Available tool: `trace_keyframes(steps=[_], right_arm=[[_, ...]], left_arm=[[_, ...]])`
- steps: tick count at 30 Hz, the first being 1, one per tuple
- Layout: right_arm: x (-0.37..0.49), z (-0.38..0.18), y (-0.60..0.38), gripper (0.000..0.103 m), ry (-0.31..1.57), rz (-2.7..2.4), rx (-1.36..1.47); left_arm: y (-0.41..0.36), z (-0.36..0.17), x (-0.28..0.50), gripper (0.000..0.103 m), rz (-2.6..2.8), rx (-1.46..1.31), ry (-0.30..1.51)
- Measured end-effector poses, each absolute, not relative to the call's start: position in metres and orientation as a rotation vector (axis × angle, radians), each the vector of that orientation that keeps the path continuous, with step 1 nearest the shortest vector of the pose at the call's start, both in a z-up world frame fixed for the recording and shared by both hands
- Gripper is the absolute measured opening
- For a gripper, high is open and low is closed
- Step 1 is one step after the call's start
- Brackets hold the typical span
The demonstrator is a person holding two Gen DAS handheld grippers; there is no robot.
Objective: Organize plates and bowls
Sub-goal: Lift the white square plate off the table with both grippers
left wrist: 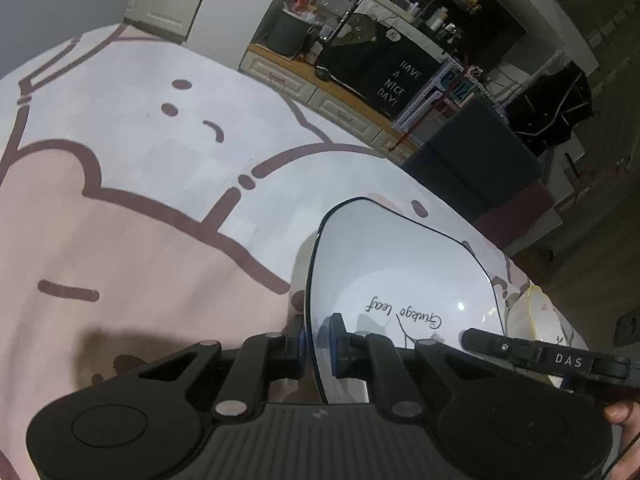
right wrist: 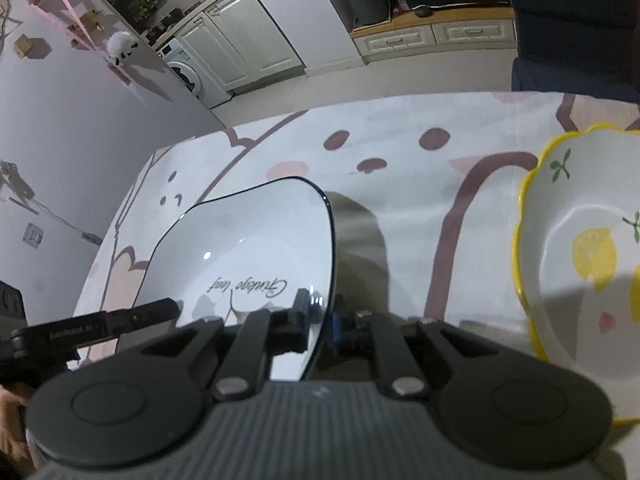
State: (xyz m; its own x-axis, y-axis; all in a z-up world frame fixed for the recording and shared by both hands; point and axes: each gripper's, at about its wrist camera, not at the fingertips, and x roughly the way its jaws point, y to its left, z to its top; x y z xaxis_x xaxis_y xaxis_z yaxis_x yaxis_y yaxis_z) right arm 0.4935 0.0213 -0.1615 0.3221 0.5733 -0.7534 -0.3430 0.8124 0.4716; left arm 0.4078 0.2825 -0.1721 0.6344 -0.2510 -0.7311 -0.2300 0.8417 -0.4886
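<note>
A white plate [left wrist: 400, 272] with a thin dark rim and the script "Ginkgo leaf" is held above the table. My left gripper [left wrist: 318, 338] is shut on its left edge, one pad on each face. My right gripper [right wrist: 324, 318] is shut on the plate's right edge [right wrist: 248, 248]. Each gripper's finger shows in the other's view: the right one [left wrist: 540, 354], the left one [right wrist: 112, 322]. A white bowl [right wrist: 580, 248] with a wavy yellow rim and lemon prints sits on the table to the right of the plate; a sliver of it shows in the left wrist view [left wrist: 532, 320].
The table wears a white and pink cartoon cloth [left wrist: 140, 168]. Beyond its far edge are a dark chair [left wrist: 472, 160], a cabinet with drawers [left wrist: 332, 96] and cluttered shelves. The right wrist view shows white kitchen cupboards [right wrist: 240, 40] and a washing machine [right wrist: 188, 72].
</note>
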Motion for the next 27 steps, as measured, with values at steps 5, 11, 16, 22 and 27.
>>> trace_keyframes(steps=[5,11,16,22,27], right_arm=[[0.503,-0.169,0.023,0.014,1.147,0.592,0.313],[0.512,-0.151,0.035,0.022,1.201,0.525,0.184],[0.51,-0.143,0.06,0.014,1.201,0.496,0.083],[0.503,-0.141,0.071,0.015,1.156,0.495,0.015],[0.498,-0.141,0.066,0.015,1.145,0.496,0.014]], left_arm=[[0.282,-0.163,0.414,0.011,-0.015,-0.525,0.957],[0.273,-0.156,0.422,0.012,0.006,-0.445,1.011],[0.266,-0.153,0.423,0.013,0.035,-0.387,1.011],[0.258,-0.147,0.418,0.014,0.029,-0.311,0.989],[0.256,-0.143,0.416,0.014,0.03,-0.306,0.968]])
